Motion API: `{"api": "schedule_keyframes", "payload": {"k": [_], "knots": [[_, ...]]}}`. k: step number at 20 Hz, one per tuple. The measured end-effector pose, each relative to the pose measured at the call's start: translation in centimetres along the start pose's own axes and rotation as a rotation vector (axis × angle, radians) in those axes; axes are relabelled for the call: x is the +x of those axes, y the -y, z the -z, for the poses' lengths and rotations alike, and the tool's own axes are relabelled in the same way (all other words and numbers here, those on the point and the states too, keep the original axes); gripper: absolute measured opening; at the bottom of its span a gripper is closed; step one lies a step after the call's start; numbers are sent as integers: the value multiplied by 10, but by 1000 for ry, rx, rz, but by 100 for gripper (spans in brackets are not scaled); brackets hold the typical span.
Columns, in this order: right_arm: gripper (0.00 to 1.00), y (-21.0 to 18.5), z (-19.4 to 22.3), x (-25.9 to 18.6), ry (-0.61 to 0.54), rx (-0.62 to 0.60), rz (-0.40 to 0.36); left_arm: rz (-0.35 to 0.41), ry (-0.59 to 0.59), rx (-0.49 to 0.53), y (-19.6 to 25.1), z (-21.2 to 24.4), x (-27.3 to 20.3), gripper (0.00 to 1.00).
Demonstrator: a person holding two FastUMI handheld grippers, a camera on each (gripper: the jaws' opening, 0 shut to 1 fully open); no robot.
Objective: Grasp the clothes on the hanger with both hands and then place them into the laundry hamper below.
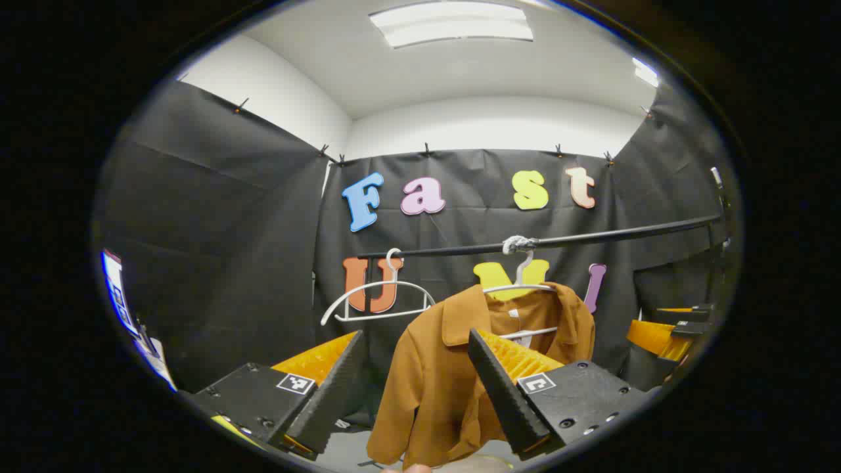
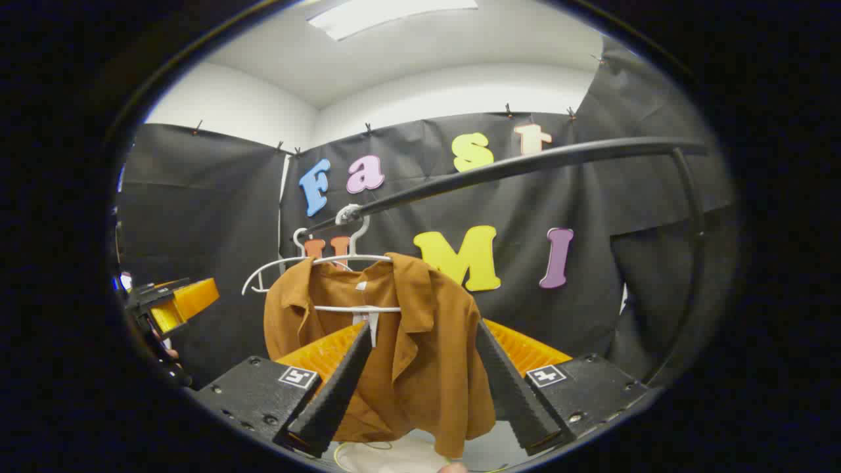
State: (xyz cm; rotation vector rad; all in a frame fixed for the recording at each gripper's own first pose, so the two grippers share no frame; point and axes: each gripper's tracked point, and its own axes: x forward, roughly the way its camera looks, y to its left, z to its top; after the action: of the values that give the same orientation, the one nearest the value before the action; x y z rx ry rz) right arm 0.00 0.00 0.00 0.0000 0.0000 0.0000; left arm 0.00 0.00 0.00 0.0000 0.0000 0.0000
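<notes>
A brown collared shirt (image 1: 433, 381) hangs on a white hanger (image 1: 522, 289) from a black rail (image 1: 591, 236). My left gripper (image 1: 415, 338) is open, and the shirt's left shoulder and sleeve hang in the gap between its black fingers. In the right gripper view the same shirt (image 2: 420, 355) drapes from its hanger (image 2: 348, 259), and my right gripper (image 2: 424, 325) stands open with the shirt's right front between its fingers. Neither pair of fingers presses on the cloth. Something pale, perhaps the hamper (image 2: 387, 456), peeks out under the hem.
An empty white hanger (image 1: 378, 302) hangs on the rail to the left of the shirt. The rail (image 2: 525, 164) bends down into an upright post (image 2: 690, 263) on the right. The other gripper appears at the edge of each view, the right gripper (image 1: 663, 335) and the left gripper (image 2: 171, 302).
</notes>
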Motion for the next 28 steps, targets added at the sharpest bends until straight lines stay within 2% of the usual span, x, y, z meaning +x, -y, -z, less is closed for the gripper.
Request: {"api": "schedule_keyframes", "payload": {"k": [1,5,6,12,19,26,27,28], "knots": [[100,1,2,5,-5,3,-6,-6,-16,2,1,2,1,100],[100,3,6,19,-23,-7,-13,10,-54,1,9,7,2,96],[100,3,8,21,-29,-10,-12,15,-60,3,10,8,1,100],[99,-4,30,33,-90,-9,-15,61,-93,-10,30,20,9,100],[99,-11,41,58,-121,21,18,89,-136,-41,45,41,29,100],[99,-10,72,110,-208,108,40,189,-231,-44,78,82,71,100],[100,-12,72,119,-214,140,34,189,-246,-45,78,89,79,91],[100,-11,73,123,-218,157,30,189,-261,-49,77,95,86,100]]}}
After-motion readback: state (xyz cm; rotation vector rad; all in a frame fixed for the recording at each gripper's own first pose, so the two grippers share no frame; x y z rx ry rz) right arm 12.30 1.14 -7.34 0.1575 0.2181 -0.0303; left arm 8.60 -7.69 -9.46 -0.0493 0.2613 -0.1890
